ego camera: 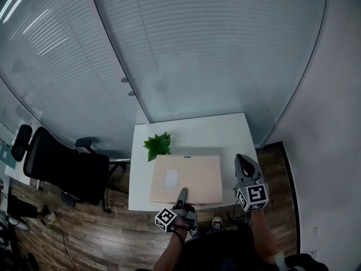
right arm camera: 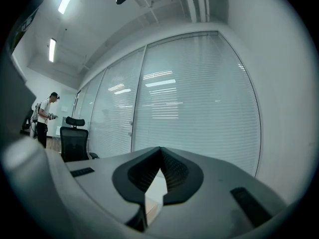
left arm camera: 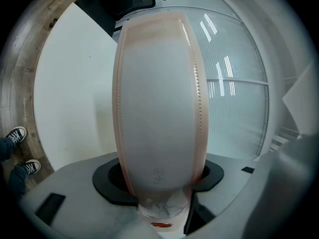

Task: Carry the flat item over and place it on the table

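Observation:
A flat beige mat (ego camera: 194,179) with a white label lies on the white table (ego camera: 214,131), reaching to the near edge. My left gripper (ego camera: 182,195) is shut on the middle of the mat's near edge. In the left gripper view the mat (left arm camera: 159,93), pale with a stitched pinkish border, runs away from between the jaws of the left gripper (left arm camera: 159,179), over the table (left arm camera: 75,93). My right gripper (ego camera: 243,162) hovers beside the mat's right edge, jaws together and empty. In the right gripper view the right gripper (right arm camera: 160,152) points level at the glass wall.
A small green plant (ego camera: 158,145) stands on the table just behind the mat's far left corner. A black office chair (ego camera: 62,171) sits left of the table on the wooden floor. Blinds behind glass walls enclose the far side. A person (right arm camera: 44,117) stands far off.

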A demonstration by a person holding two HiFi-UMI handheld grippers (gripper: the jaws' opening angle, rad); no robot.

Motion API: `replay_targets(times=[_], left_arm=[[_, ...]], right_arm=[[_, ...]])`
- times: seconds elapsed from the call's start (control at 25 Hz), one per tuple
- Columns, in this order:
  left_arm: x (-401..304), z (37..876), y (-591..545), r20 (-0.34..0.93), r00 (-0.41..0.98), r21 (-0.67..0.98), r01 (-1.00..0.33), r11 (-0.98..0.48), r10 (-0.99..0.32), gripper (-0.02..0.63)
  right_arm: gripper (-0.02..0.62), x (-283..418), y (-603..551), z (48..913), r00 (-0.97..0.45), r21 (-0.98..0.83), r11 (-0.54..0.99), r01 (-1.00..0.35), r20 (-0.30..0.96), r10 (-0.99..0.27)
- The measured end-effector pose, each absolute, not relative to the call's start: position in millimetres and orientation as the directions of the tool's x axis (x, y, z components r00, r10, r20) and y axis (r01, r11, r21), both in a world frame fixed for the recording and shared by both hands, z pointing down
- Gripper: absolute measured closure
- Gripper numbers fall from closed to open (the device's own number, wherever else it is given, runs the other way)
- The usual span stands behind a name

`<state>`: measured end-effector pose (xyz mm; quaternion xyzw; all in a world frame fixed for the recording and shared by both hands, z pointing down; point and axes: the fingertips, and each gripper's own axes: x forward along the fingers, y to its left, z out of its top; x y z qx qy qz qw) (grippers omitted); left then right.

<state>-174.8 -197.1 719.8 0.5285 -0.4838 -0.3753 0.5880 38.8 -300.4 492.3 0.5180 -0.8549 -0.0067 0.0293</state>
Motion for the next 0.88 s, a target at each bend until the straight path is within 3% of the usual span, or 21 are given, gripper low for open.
replay_targets(times=[0.28,0.52,0.88], left_arm=[[-172.8,777.9,-203.5,0.285,0.254,0.958,-0.082,0.273,-0.924,0.336],[-179.5,800.1,-220.2,0.277,0.209,0.961,-0.043,0.274,-0.938,0.333],[-183.5,804.6,-219.3,0.313,0.188,0.949,-0.034,0.313,-0.931,0.258]], right_arm=[[0.592,47.2,-299.3,500.6,-0.445,0.042,0.449,-0.893,0.07,-0.893],[0.592,59.1,-300.8,503.2,-0.43,0.044,0.434,-0.9,0.081,-0.899],[0.592,63.7,-301.7,507.0,-0.422,0.029,0.426,-0.904,0.088,-0.902]])
